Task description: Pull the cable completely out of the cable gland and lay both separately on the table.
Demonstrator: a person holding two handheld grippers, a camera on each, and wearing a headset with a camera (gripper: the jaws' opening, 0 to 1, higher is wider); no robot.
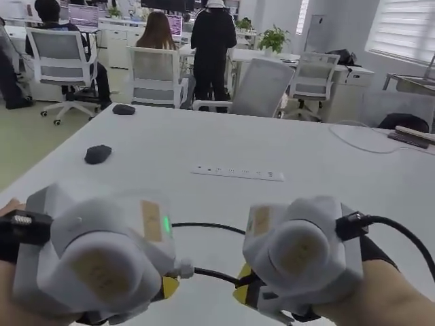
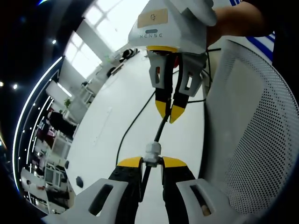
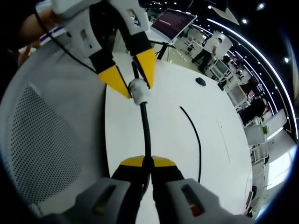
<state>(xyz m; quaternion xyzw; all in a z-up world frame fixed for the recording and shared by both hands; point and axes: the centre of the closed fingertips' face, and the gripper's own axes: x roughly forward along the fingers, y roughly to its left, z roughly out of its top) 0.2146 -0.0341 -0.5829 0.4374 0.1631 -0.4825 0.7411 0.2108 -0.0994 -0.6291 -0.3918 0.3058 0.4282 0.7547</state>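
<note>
A white cable gland [image 1: 182, 268] sits on a black cable [image 1: 212, 274] just above the white table [image 1: 204, 146], near its front edge. My left gripper [image 1: 170, 285] is shut on the gland [image 2: 152, 151], which pokes out between its yellow tips. To its right, my right gripper [image 1: 245, 286] is shut on the cable [image 3: 145, 128] a short way from the gland [image 3: 138, 91]. The cable runs straight between the two grippers and still passes through the gland. Its free length [image 1: 207, 225] loops back over the table.
A black mouse [image 1: 98, 154] lies at the left and another [image 1: 124, 109] farther back. A white power strip [image 1: 238, 173] lies mid-table. A white mesh chair back [image 2: 252, 140] is close beside the grippers. Office chairs and people stand beyond the far edge.
</note>
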